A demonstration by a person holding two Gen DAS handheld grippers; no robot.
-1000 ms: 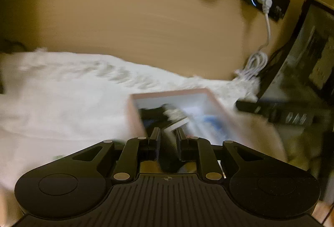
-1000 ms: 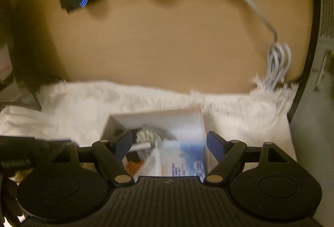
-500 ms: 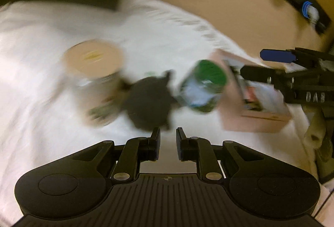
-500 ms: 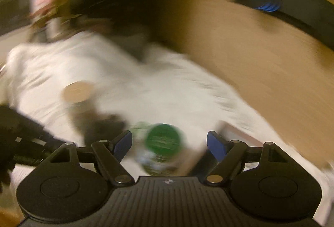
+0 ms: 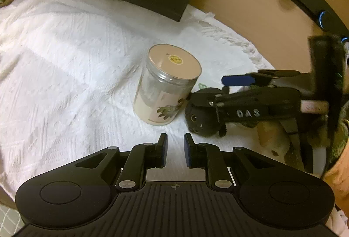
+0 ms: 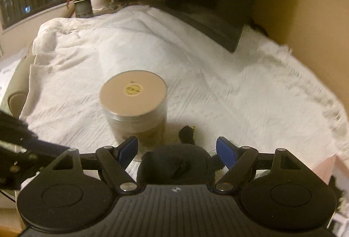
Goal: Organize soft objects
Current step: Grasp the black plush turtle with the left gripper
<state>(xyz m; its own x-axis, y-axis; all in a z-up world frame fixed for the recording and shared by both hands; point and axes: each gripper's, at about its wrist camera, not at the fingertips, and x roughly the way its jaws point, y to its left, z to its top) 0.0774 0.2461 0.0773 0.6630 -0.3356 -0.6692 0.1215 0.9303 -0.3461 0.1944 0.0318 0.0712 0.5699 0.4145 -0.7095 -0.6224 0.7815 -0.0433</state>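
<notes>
Swinging from the box, right gripper [image 6: 177,150] now straddles black plush [image 6: 174,166].

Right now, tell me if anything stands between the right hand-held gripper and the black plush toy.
Nothing visible does. The right hand-held gripper hangs open right over the black plush toy, which lies on the white blanket. The lidded jar stands just beyond the toy, not in between.
</notes>
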